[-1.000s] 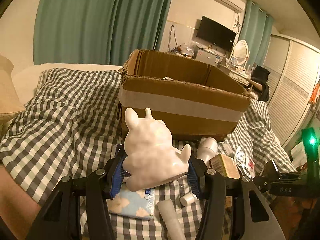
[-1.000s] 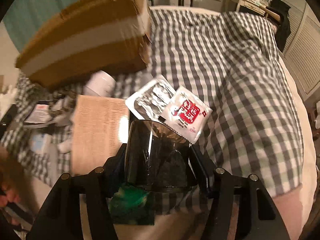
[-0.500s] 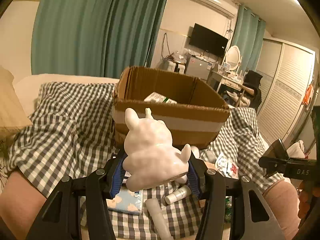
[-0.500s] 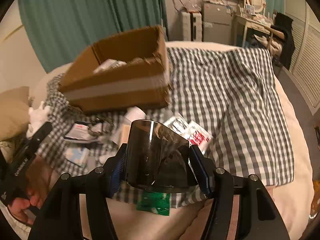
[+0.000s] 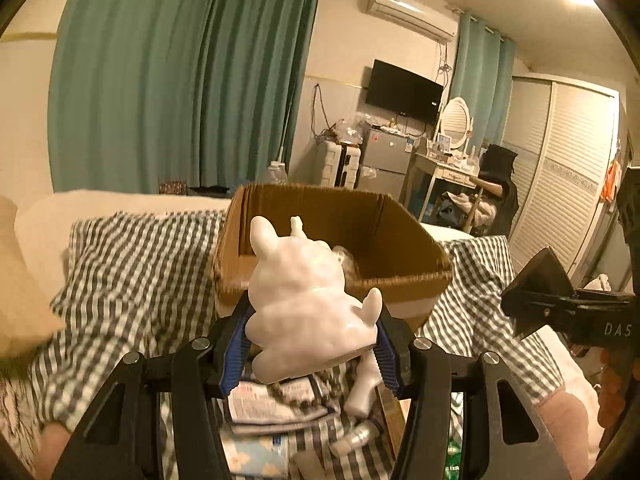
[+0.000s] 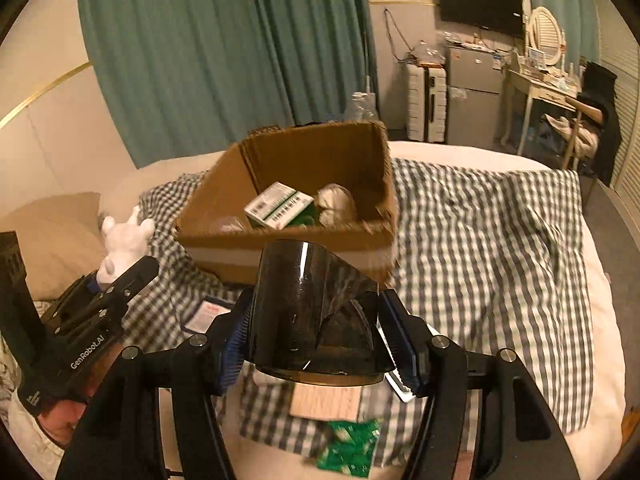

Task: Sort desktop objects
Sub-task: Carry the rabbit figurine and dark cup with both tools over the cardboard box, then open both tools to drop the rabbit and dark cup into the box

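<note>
Count: two grippers, one held item in each, one cardboard box (image 6: 224, 200) on a gingham cloth (image 6: 492, 240) over the bed.

Left gripper (image 5: 310, 344): jaws closed on one white glossy animal figurine (image 5: 304, 300). Blue pads press its lower flanks on both sides. Figurine stands upright, long axis vertical, two ears up, its back to the camera and its front toward the box. It is held in the air in front of the box's near wall, above the clutter on the cloth.

Right gripper (image 6: 320, 348): jaws closed on one dark translucent container (image 6: 308, 308), pads against its two sides. Its long axis runs up and away from the camera; whether the far end is open I cannot tell. It is held above the cloth, just in front of the box's taped near wall.

Box contents, right wrist view: one green-and-white carton (image 6: 280, 204) with barcode stripes, text unreadable; one pale crumpled object (image 6: 336, 204) beside it.

Below the left gripper: flat packets and small tubes, blurred, count unsure.

Readable writing: "GenRobot.AI" on the left gripper body in the right wrist view; "DAS" on the right gripper body in the left wrist view.
</note>
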